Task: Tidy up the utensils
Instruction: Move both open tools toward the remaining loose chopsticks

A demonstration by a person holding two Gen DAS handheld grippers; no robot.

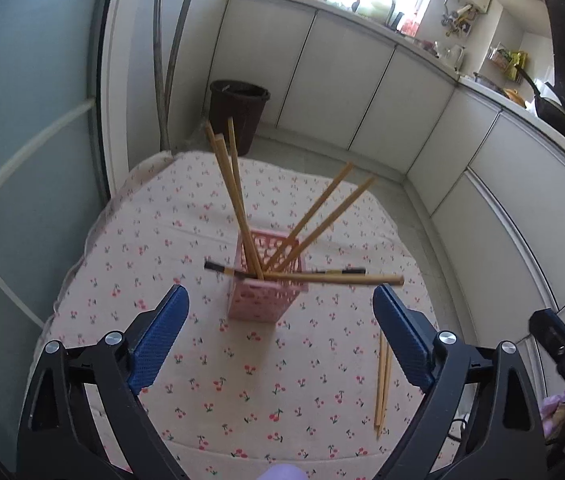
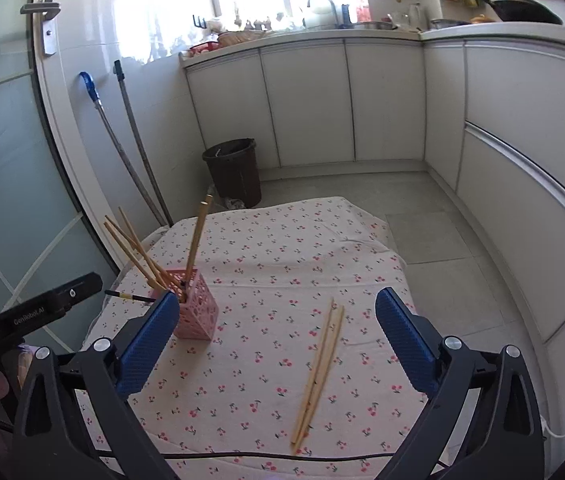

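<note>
A pink lattice holder (image 1: 260, 288) stands on the cherry-print tablecloth (image 1: 210, 360) and holds several wooden chopsticks (image 1: 234, 200) that lean outward. A black-tipped chopstick (image 1: 218, 268) lies across its rim. My left gripper (image 1: 280, 332) is open and empty, above and in front of the holder. Two loose chopsticks (image 2: 318, 372) lie side by side on the cloth, also in the left wrist view (image 1: 383, 384). My right gripper (image 2: 278, 340) is open and empty, above them. The holder (image 2: 196, 312) sits by its left finger.
A dark waste bin (image 2: 234, 172) stands on the floor beyond the table. Two mop handles (image 2: 130, 152) lean on the wall. White cabinets (image 2: 342, 100) run along the back and right. A black cable (image 2: 242, 457) crosses the table's near edge.
</note>
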